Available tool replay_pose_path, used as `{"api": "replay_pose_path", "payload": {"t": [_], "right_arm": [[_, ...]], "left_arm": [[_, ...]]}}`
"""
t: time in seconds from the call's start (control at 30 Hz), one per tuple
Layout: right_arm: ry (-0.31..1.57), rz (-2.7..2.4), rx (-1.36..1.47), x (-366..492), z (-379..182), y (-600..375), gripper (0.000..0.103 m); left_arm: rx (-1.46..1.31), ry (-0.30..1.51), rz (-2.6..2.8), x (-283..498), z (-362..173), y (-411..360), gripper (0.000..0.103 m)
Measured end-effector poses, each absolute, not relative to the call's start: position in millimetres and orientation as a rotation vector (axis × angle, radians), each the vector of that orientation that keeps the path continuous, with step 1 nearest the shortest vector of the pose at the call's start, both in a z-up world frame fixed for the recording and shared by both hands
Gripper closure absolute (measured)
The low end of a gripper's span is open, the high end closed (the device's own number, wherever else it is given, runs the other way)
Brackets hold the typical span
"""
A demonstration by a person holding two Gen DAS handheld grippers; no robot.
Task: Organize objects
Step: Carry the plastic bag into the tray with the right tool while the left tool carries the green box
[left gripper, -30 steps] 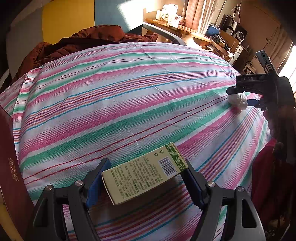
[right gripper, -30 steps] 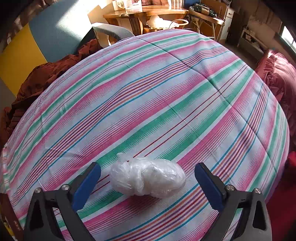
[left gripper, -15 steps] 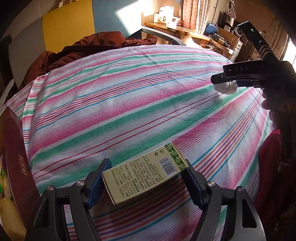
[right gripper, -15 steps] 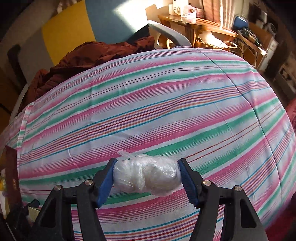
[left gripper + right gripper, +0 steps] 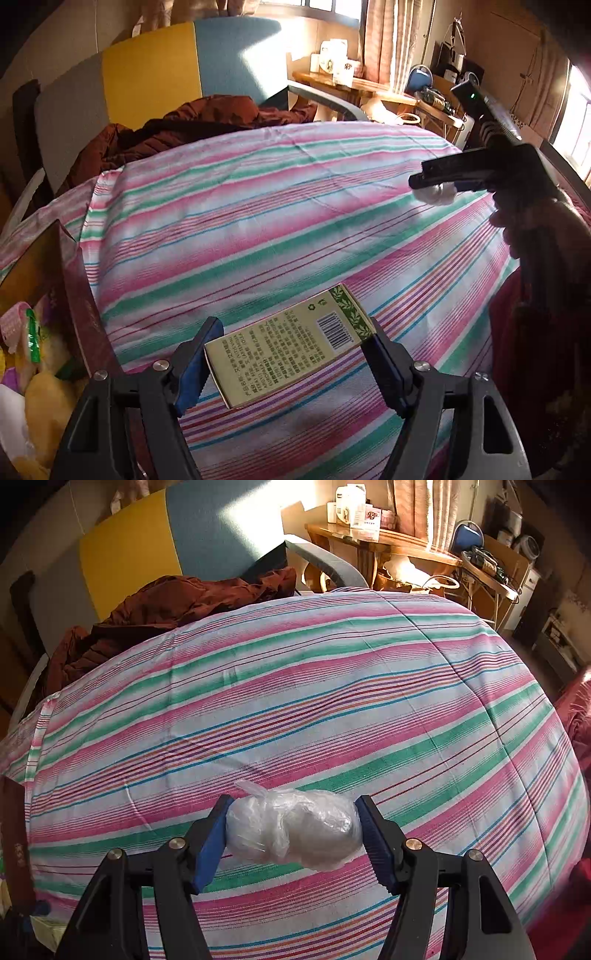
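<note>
Tilting downward, both tongs (image 5: pixel 288 354) (image 5: pixel 293 830) grip items.

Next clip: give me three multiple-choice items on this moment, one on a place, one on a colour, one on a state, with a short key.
1. Where is the dark red box of soft toys?
A. off the bed's left edge
B. mid-bed
C. on the desk

2. What colour are the pads on the gripper fingers?
A. red
B. blue
C. white

3. What is the right gripper doing?
A. open over bare cloth
B. clamped on a plastic-wrapped bundle
C. holding the carton

Key: A, the box stands at the striped bedspread's left edge; B, the pads are blue; B, the right gripper presses both ends of the bundle, while the left gripper holds the carton.
</note>
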State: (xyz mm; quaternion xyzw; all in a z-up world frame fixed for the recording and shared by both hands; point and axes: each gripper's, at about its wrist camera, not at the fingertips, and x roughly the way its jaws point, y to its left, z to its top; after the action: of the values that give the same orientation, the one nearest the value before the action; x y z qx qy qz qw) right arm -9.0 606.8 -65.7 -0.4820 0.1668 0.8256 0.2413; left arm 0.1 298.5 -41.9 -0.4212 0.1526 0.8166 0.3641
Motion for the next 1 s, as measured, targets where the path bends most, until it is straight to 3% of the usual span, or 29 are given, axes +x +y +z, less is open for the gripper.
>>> {"api": "replay_pose_path", "payload": {"t": [0.37, 1.0], "right_arm": [[0.262, 2.331, -1.59, -29.1, -87.0, 545.3, 0.036], [0.388, 2.645, -1.572, -36.5, -49.3, 415.2, 0.036]], "left_arm": [[-1.047, 0.29, 2.206, -9.8, -11.7, 249.7, 0.026], [-0.999, 0.181, 2.43, -24.6, 20.0, 165.5, 0.026]]}}
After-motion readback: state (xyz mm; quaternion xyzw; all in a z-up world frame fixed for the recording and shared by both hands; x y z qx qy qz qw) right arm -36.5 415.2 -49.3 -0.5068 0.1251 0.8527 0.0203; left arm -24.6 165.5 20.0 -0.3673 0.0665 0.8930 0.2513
